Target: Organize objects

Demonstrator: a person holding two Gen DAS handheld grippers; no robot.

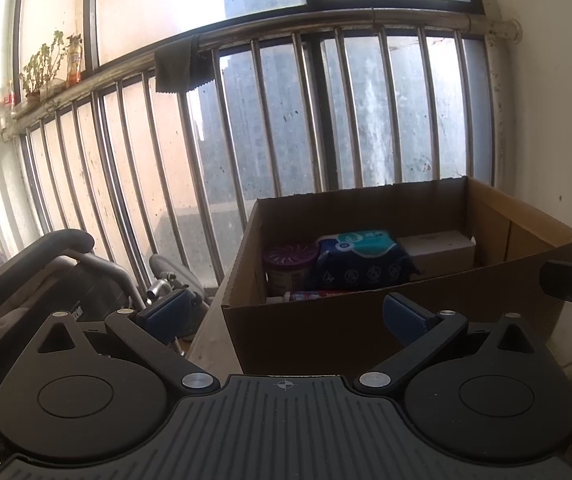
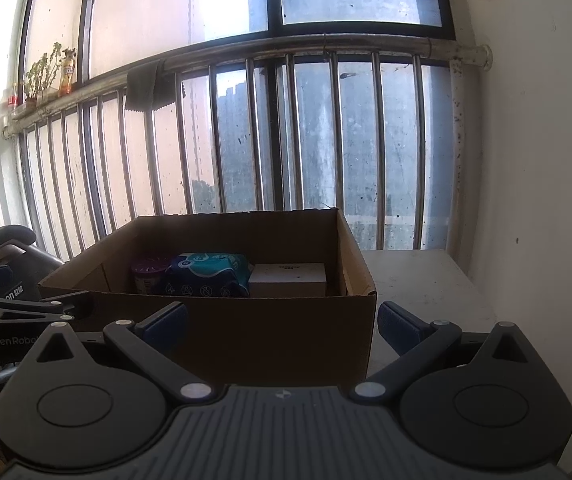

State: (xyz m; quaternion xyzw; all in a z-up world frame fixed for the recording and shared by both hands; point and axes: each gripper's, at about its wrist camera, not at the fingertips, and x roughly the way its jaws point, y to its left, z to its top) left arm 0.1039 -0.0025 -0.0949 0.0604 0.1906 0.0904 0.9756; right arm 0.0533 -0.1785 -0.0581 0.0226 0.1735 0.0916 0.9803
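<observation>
Straight ahead of both splayed tongs, cardboard box.

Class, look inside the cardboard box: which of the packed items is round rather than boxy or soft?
The purple-lidded tub, at the left end of the row. Beside it sit a soft blue wipes pack and a white carton.

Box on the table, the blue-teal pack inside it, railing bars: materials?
Box: corrugated cardboard, matte brown, raw cut rim.
Blue-teal pack: looks like soft printed plastic film, wrinkled and slightly glossy.
Railing bars: metal, probably steel, dull sheen with dark spotting.
</observation>
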